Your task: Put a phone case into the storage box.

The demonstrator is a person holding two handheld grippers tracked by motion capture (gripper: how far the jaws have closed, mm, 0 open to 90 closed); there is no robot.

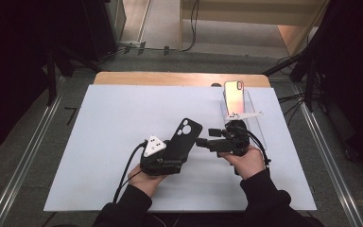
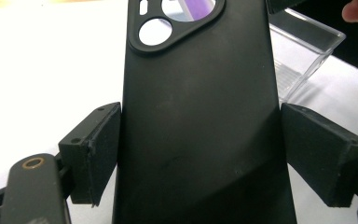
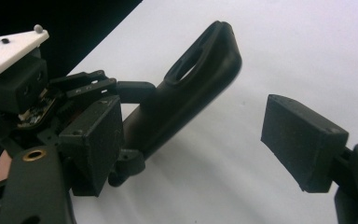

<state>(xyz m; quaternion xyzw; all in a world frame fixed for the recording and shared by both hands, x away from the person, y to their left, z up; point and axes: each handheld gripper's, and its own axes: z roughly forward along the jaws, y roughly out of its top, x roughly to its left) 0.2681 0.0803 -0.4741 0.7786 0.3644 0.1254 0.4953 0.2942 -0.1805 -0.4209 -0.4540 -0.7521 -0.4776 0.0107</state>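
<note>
Possession of the matt black soft phone case [image 2: 200, 126] is secured between the clamped jaws of the left gripper [image 1: 163, 158] above the white table [image 1: 99, 142], while the right gripper [image 3: 191, 144], jaws apart and empty, is held just beside it, and fitting onto the phone [image 1: 233, 97] on the clear plastic stand [image 1: 255, 120] beyond is judged outstanding.

No writing, label, brand mark or number is showing legibly anywhere; the black phone case [image 2: 200, 126] is carrying no readable print on its back.
</note>
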